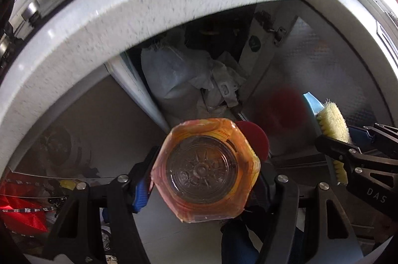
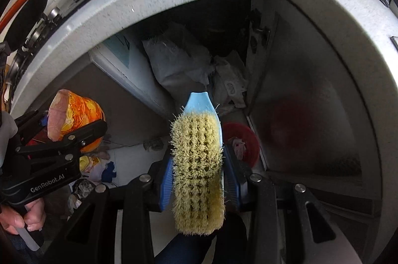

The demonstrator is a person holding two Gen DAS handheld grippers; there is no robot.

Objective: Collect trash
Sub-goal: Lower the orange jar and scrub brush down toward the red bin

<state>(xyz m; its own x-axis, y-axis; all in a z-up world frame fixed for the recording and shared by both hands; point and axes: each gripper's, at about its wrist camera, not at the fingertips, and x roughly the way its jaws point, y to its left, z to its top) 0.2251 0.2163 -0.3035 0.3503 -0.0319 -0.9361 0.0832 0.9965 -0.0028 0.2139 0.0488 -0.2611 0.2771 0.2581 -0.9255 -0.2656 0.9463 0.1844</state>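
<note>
Left gripper clamped on a clear orange-tinted hexagonal plastic bottle, base toward the camera, blue-padded fingers pressing its sides. Beyond, far under the speckled grey stone bench, a red round plastic bin on the floor. To the right, right gripper clamped on a blue-backed scrubbing brush with yellow bristles. Best carried low and level to above the bin, grip kept firm until each piece hangs squarely over the rim.
</note>
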